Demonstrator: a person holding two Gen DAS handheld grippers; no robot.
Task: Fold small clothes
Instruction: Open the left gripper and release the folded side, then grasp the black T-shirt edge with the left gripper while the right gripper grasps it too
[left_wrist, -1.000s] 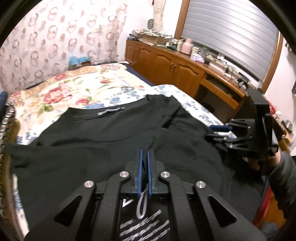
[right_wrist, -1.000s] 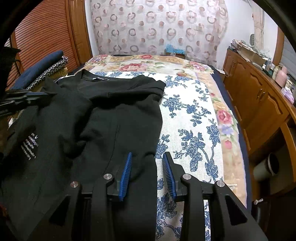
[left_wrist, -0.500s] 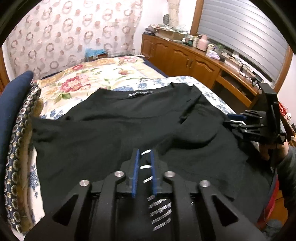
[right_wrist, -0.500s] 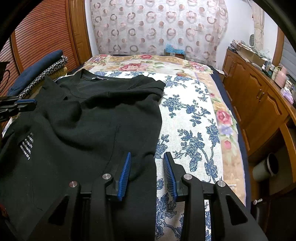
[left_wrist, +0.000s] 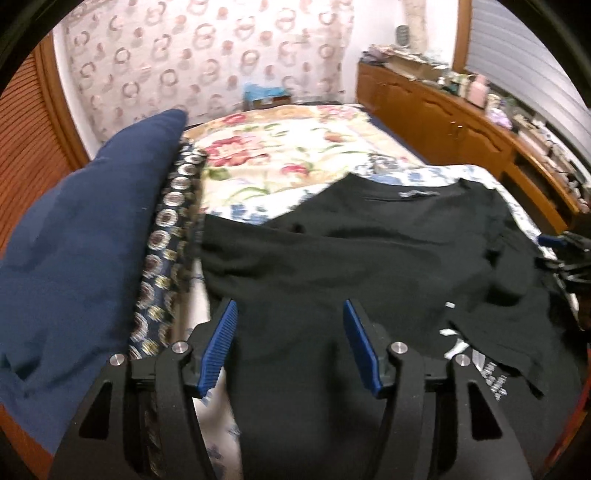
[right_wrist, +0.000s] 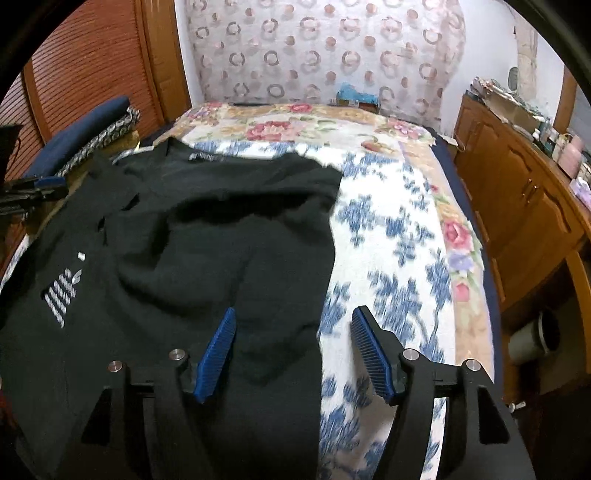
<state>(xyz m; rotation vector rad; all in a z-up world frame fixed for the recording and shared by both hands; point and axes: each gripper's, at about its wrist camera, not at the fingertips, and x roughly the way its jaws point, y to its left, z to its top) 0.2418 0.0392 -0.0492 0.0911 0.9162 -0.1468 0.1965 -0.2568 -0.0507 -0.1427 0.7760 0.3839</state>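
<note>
Two tools, your left tool and right tool, are hovering apart, their jaws having just been opening, over the black T-shirt on the bed; rumpled fabric is risking a crooked fold.

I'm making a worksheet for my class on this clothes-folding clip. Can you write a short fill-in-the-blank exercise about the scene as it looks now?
1. The shirt spread on the bed is ____ in colour.
2. Both the left gripper and the right gripper have ____ pads.
3. The jaws of both grippers stand ____.
4. The cabinets beside the bed are made of ____.

Missing words: black; blue; open; wood
</note>
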